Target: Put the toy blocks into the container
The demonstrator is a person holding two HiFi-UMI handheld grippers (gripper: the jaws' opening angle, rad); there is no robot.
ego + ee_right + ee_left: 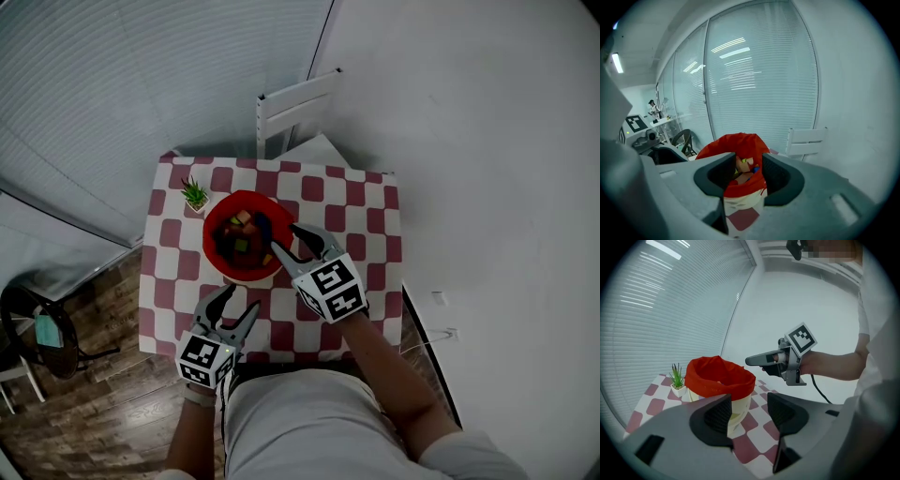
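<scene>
A white container with a red liner (221, 231) stands on the checkered table (370, 211); several coloured toy blocks (243, 232) lie inside it. My right gripper (284, 236) hangs open at the container's right rim, holding nothing. In the right gripper view the red liner (740, 143) and the blocks (746, 167) show past the open gripper (749, 177). My left gripper (242, 298) is open and empty near the table's front edge. Its own view has the container (719, 377) ahead of the left gripper (750, 411), with the right gripper (754, 361) above and to the right.
A small potted plant (194, 195) stands just left of the container, also the plant (676, 377) in the left gripper view. A white chair (295, 106) is pushed in at the table's far side. A wall runs along the right; a black chair (37, 328) stands on the wooden floor at the left.
</scene>
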